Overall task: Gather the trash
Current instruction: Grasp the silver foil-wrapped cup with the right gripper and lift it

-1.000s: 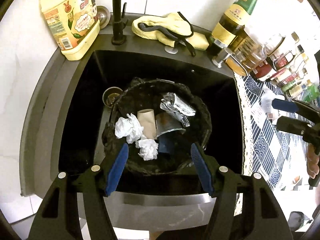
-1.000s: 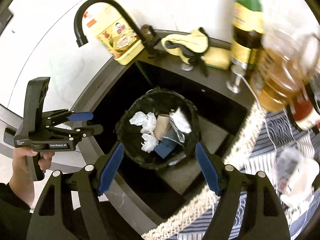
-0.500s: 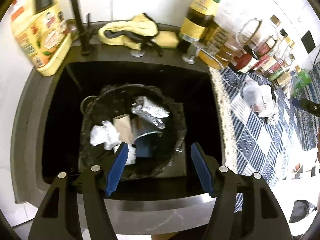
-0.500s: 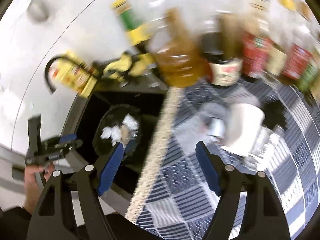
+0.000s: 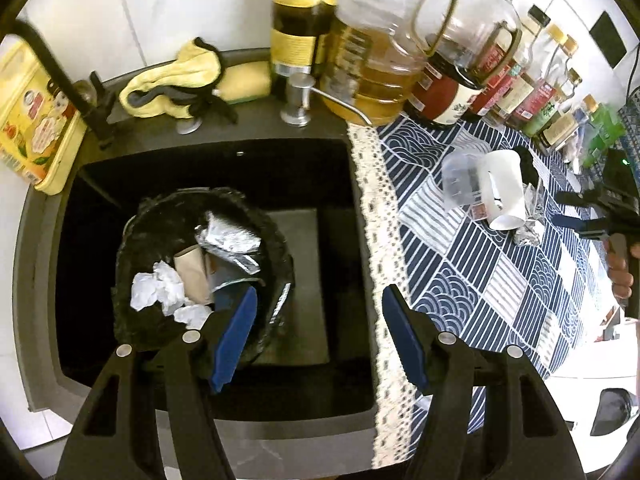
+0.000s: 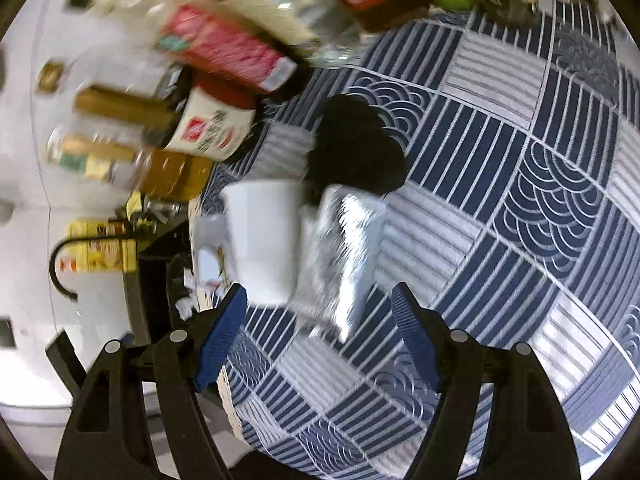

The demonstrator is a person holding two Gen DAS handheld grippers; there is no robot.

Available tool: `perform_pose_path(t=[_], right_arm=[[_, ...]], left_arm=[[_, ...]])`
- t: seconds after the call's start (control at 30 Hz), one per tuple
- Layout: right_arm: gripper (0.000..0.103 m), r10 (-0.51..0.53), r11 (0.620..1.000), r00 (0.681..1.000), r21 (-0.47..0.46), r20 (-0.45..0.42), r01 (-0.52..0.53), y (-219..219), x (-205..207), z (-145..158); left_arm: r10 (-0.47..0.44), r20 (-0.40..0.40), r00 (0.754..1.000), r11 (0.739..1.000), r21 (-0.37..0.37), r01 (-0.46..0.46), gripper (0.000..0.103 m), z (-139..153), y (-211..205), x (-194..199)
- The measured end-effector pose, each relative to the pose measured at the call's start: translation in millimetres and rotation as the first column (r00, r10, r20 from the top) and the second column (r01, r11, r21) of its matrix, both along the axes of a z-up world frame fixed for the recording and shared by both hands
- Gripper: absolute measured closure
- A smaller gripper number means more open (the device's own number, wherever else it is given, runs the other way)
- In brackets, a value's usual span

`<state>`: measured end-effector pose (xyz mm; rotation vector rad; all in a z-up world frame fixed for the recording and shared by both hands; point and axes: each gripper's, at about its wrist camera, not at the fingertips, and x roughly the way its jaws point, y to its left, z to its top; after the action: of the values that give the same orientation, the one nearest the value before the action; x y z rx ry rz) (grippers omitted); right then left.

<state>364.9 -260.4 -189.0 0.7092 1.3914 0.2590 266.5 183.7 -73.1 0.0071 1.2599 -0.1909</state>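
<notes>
Blue ribbed pads stand wide apart on the right gripper [image 6: 316, 336], holding nothing, and between them lies a crumpled silver foil wrapper [image 6: 340, 260] on the navy-and-white patterned cloth [image 6: 520, 240], pressed against a tipped white paper cup [image 6: 264, 240] with a clear plastic cup [image 5: 460, 182] just beyond (this view is smeared, so edges are guesswork). A black lump [image 6: 356, 148] sits behind them; I cannot tell what it is. The left gripper [image 5: 316, 336] also gapes empty, over the black sink [image 5: 280, 168], beside the black-lined bin [image 5: 280, 248] where white tissue wads [image 5: 160, 292], a cardboard tube [image 5: 192, 276] and more foil [image 5: 228, 240] already lie. My worry: a hasty close could pinch the cup's rim along with the foil, rolling it off, or snag the cloth and jostle the crowded glass bottles [image 5: 500, 68] nearby.
</notes>
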Motion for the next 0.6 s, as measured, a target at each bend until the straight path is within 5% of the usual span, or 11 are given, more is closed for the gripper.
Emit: perform_pose_path(t=[0.17,0.3,0.6], right_arm=[[0.032,0.004,1.000,0.999,0.021,-0.043,-0.004,1,14,-18],[0.052,0.017,0.999,0.997,0.034,-0.075,-0.015,2,18,-31],[0.053,0.051,0.996,0.997,0.073,-0.063,-0.047,6,23,-39]], left_arm=[[-0.015,-0.001,1.000,0.999,0.035,0.015,0.040,9,-30,12],[0.000,0.002,1.000,0.997,0.073,0.000,0.040,13,-46,22],[-0.036,-0.042,0.998,0.993,0.110,0.040,0.040,12,-98,44]])
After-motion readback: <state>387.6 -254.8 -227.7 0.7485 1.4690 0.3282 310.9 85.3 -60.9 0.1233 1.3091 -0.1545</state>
